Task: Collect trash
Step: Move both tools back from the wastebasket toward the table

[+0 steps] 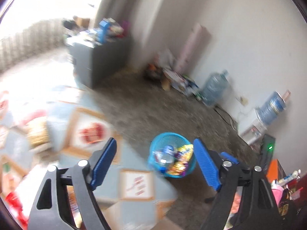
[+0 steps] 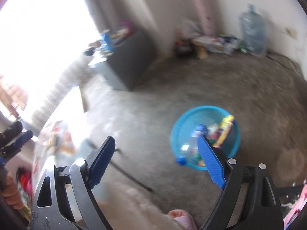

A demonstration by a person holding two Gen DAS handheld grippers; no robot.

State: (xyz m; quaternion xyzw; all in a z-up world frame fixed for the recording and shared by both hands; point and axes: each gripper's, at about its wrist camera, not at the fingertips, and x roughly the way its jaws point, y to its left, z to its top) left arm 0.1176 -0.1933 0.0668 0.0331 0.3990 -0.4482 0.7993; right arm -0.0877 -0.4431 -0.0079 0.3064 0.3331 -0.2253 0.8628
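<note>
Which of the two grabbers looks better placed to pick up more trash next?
Probably left. Both the left gripper and right gripper are open and empty, but the left one looks over a cluttered table, while the right faces bare floor and the blue basket.

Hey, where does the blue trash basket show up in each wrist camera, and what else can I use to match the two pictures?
Left wrist: the blue trash basket sits low and centre on the grey floor, between the open jaws, nearer the right one.
Right wrist: it sits right of centre, partly behind the right jaw.
Shared landmark: the large water jug against the far wall.
</note>
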